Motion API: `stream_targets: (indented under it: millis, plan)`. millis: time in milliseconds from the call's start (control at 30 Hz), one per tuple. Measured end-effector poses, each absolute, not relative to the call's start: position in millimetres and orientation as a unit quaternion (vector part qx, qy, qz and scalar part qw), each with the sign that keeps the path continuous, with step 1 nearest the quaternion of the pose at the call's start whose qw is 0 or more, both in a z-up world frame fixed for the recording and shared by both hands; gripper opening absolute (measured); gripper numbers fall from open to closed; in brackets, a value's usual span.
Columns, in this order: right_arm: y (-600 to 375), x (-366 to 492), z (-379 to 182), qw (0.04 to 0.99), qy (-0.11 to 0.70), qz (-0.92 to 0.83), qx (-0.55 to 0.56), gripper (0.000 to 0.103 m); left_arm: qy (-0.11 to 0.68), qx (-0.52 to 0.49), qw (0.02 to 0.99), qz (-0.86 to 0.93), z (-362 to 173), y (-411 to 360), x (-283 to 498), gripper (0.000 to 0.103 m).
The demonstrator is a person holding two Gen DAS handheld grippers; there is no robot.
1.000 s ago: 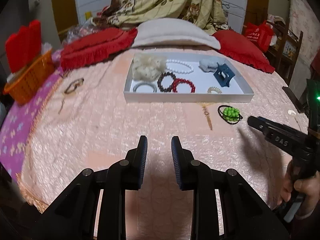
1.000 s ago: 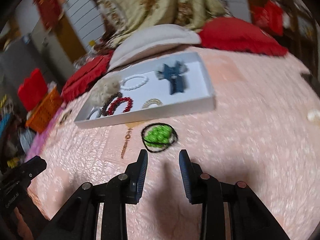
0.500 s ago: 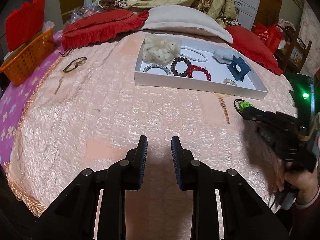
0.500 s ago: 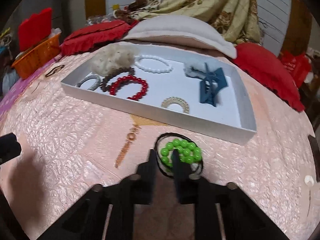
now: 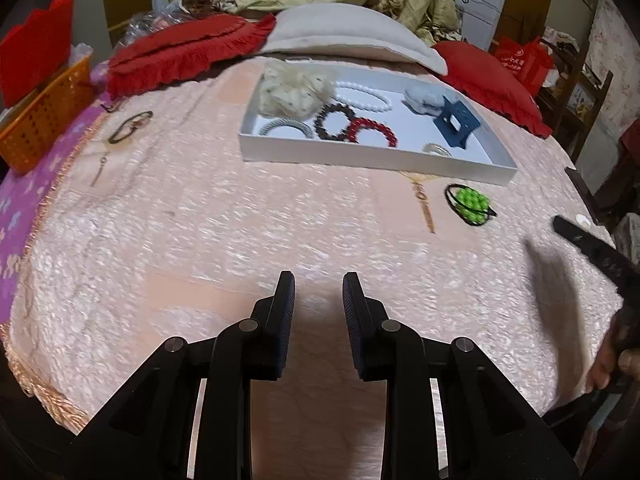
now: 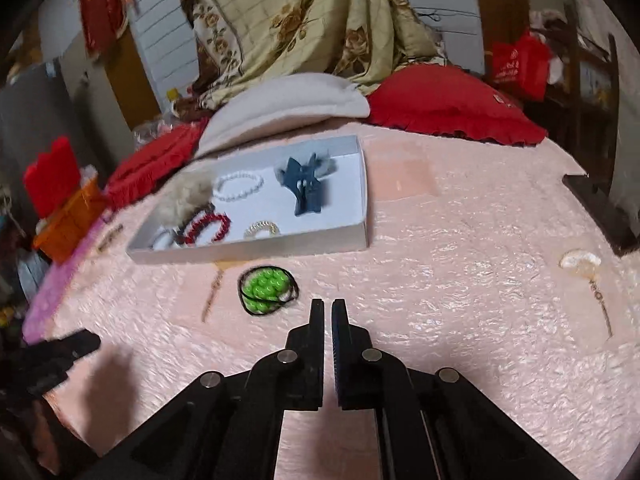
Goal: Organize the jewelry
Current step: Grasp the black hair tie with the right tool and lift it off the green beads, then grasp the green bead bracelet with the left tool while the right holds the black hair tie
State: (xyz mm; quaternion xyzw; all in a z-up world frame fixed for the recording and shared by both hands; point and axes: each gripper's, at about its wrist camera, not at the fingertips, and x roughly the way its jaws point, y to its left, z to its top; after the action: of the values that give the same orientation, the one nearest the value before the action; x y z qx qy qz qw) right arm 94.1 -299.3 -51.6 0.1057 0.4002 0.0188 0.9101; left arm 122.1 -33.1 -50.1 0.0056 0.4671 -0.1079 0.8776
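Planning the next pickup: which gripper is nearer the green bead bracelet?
Right. The right gripper, shut and empty, sits just beside the green bead bracelet. The left gripper hovers well short of it, across the bedspread.

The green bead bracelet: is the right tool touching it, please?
Apart: the right wrist view shows bare bedspread between the shut right tool and the green bead bracelet.

Green bead bracelet (image 6: pixel 266 287) ringed by a black hair tie lies flat on the bed, just outside the white tray (image 6: pixel 256 247) near wall. Tray holds a red bead bracelet (image 5: pixel 374 131), white pearl bracelet (image 5: pixel 362 94) and blue claw clip (image 5: pixel 456 122).
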Motion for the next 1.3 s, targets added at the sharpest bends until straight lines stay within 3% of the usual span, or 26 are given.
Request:
stream_targets:
  millis: [33, 67, 133, 233, 533, 600, 633, 667, 700, 1067, 1300]
  plan:
    - [-294.3, 99.4, -55.8, 0.905, 0.411, 0.034, 0.106, 0.009, 0.468, 0.008, 0.877, -0.109, -50.1, -35.3, 121.2, 0.024]
    - [-290.1, 105.4, -59.2, 0.903, 0.414, 0.044, 0.106, 0.021, 0.467, 0.012, 0.877, -0.110, -49.8, -37.4, 120.2, 0.024]
    - [-284.1, 118.3, -64.6, 0.902, 0.415, 0.046, 0.106, 0.032, 0.463, 0.022, 0.879, -0.110, -48.5, -41.1, 117.5, 0.024]
    - [-265.4, 131.5, -63.0, 0.904, 0.409, 0.077, 0.093, 0.032, 0.457, 0.033, 0.882, -0.108, -48.2, -42.5, 116.7, 0.024]
    - [-187.4, 173.7, -84.4, 0.893, 0.430, 0.094, -0.088, 0.032, 0.473, 0.019, 0.874, -0.107, -61.7, -32.6, 125.8, 0.024]
    - [-183.1, 180.3, -90.9, 0.890, 0.431, 0.067, -0.130, 0.029, 0.474, 0.013, 0.874, -0.107, -62.5, -28.5, 127.1, 0.024]
    - [-183.3, 180.6, -90.1, 0.890, 0.432, 0.061, -0.135, 0.021, 0.474, 0.010, 0.874, -0.107, -62.7, -26.4, 127.7, 0.024]
    - [-185.9, 182.1, -88.8, 0.888, 0.437, 0.059, -0.129, 0.006, 0.474, 0.007, 0.874, -0.107, -62.9, -24.5, 128.4, 0.024]
    - [-191.0, 182.4, -86.3, 0.888, 0.441, 0.056, -0.114, 0.002, 0.474, 0.006, 0.874, -0.106, -63.1, -23.5, 129.1, 0.024]
    - [-329.9, 108.5, -35.5, 0.919, 0.378, -0.023, 0.111, 0.001, 0.475, 0.008, 0.872, -0.117, -56.6, -34.8, 126.3, 0.024]
    - [-388.0, 72.6, -61.0, 0.900, 0.397, -0.042, 0.175, 0.001, 0.471, 0.043, 0.862, -0.181, -46.7, -97.0, 142.9, 0.024]
